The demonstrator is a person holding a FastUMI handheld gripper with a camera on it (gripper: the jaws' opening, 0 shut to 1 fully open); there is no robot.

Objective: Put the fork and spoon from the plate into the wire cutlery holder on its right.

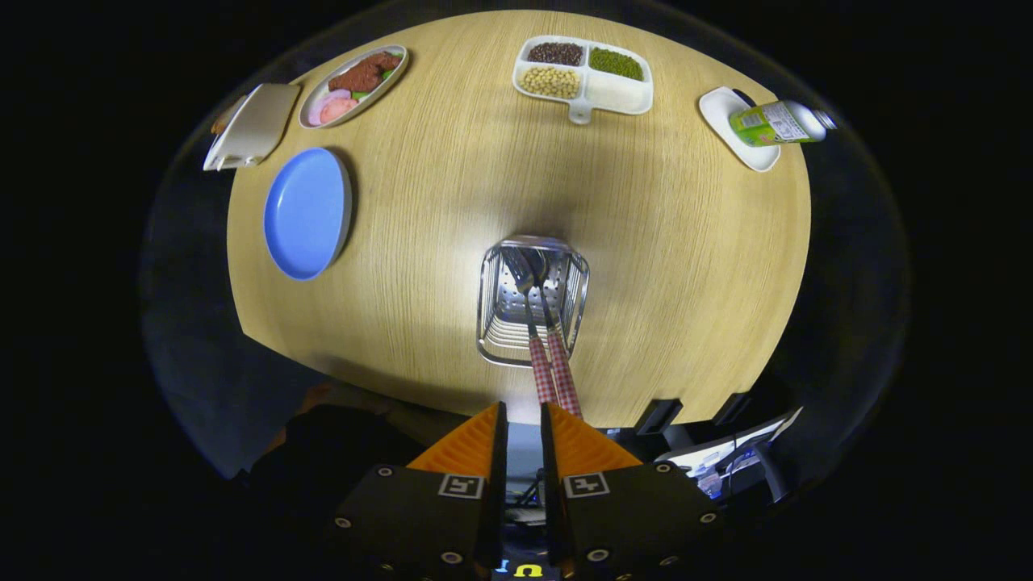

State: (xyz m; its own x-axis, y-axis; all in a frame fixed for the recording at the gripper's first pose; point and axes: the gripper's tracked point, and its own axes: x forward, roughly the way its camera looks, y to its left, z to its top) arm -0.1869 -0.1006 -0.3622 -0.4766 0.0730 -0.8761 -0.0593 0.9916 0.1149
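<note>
Wire-sided and shiny, the cutlery holder stands on the wooden table just ahead of the gripper, with the fork and spoon both inside it, heads down, their red-checked handles leaning out toward the fingers. A narrow gap separates the fingers and nothing sits between them. To the holder's left lies the bare blue plate; far beyond are a divided tray of beans, a dish of food and a bottle.

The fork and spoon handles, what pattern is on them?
Red and white checks, seen in the gripper view on the handles sticking out of the wire cutlery holder, just ahead of the gripper.
</note>
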